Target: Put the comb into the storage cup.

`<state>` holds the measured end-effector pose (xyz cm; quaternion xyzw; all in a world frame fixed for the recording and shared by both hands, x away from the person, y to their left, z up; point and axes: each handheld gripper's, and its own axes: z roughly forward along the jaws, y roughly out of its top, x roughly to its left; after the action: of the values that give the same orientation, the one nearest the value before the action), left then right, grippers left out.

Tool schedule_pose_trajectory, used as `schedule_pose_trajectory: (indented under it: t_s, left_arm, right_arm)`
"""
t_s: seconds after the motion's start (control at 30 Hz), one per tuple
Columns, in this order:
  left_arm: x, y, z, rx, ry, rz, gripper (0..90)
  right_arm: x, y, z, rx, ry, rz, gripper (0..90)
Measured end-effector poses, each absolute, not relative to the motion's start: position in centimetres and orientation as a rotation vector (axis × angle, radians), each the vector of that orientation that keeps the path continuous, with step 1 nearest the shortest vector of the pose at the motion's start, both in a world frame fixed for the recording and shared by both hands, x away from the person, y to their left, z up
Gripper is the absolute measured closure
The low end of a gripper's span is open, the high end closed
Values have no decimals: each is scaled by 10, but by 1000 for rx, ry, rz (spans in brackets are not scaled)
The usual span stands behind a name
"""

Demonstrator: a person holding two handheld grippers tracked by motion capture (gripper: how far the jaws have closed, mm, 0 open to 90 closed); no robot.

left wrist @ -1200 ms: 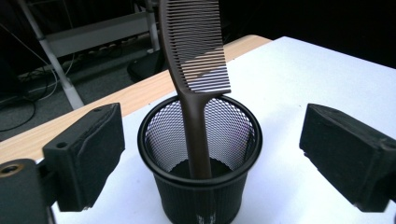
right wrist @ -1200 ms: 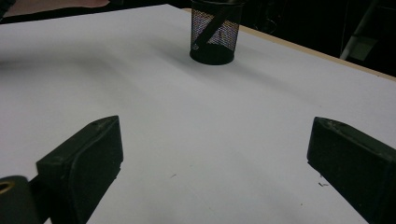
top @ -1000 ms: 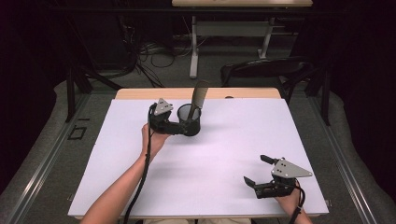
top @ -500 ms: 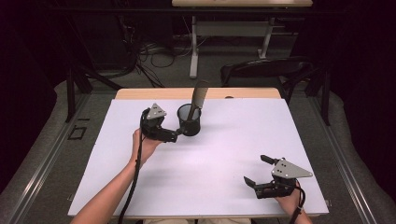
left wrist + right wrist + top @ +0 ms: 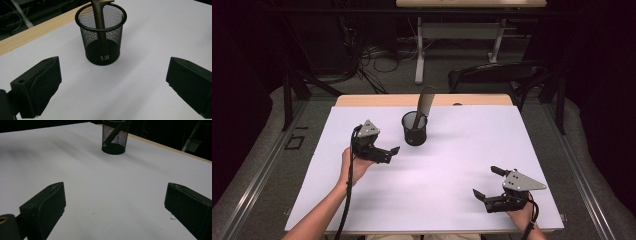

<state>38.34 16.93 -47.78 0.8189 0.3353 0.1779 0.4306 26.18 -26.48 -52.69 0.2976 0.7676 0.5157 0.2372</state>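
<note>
So you've got the long brown tool (image 5: 424, 106) standing in the black mesh cup (image 5: 414, 131), its handle end down on the cup's floor and the flat end leaning up over the far rim, near the back edge of the white table (image 5: 447, 165). From how things lie, I'd say the drop-in step is done and you're at the let-go-and-clear-out part. Your left gripper (image 5: 388, 152) sits just beside the cup on its near left, jaws spread wide and nothing between them; in the left gripper view the cup (image 5: 101, 35) stands centred ahead of the jaws, not touching either one. Your right gripper (image 5: 488, 182) rests well apart, down at the near right corner, also wide open and empty, and the cup (image 5: 115, 137) shows far off in its view. Next move doesn't call for much, I think: bring the left hand (image 5: 353, 165) straight toward yourself without brushing the cup, since the mesh looks light and the leaning tool could tip it.
</note>
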Motion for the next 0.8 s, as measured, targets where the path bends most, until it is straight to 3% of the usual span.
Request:
schedule_pose_trajectory:
  t_s: [0.8]
  left_arm:
    - [335,205,-487,2075,860,447,0]
  right_arm:
    - [262,-263,-527,820,2107,1409,32]
